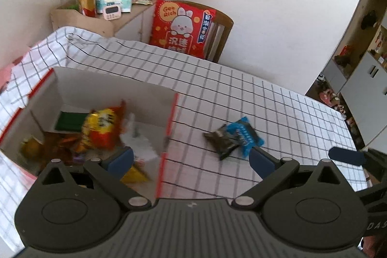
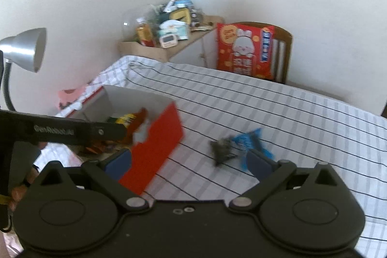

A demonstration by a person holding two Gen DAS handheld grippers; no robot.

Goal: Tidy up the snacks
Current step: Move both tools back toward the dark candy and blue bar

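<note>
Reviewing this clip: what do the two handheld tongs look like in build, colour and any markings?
Both tongs, left and right, look alike: a matt black body with two round discs, black linkage arms on silver pivot pins, and dark blue finger pads. In the right wrist view the left tool's side bar carries blurred white lettering. No cables or sleeves are clearly visible.

The checked-cloth table [image 1: 241, 93] carries a box [image 1: 113, 88] and two snack packets [image 1: 232, 137].

A lived-in room at home, I'd say.
My checked tablecloth [image 1: 241, 98], a red rabbit cushion [image 1: 181, 28] on a wooden chair [image 1: 223, 38], a cluttered side cabinet [image 1: 106, 16], possibly a dining corner.
</note>
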